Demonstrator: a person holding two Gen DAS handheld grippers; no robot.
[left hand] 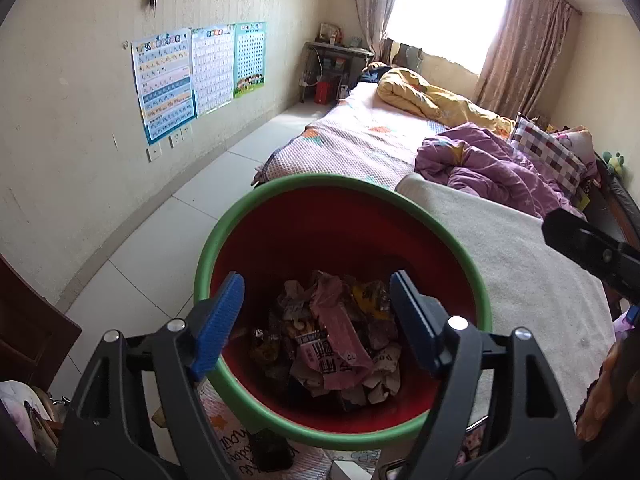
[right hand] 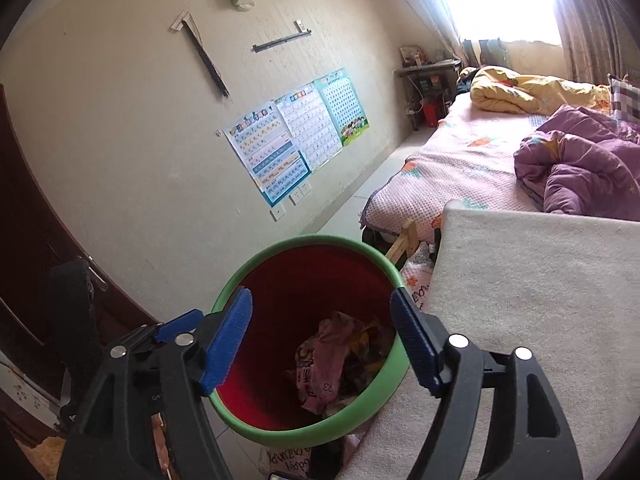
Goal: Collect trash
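Crumpled wrappers and paper scraps [left hand: 340, 336] lie inside the red, green-rimmed round plastic bin [left hand: 280, 208] beside the bed, and we hold left tongs [left hand: 316, 320] and right tongs [right hand: 322, 340] wide and empty above it, presumably having released trash.

The bin's [left hand: 344, 196] near rim sits partly behind the left gripper's [left hand: 316, 320] fingers. Print on the wall posters [left hand: 200, 76] is too small to read. The window [left hand: 444, 4] is washed out white.
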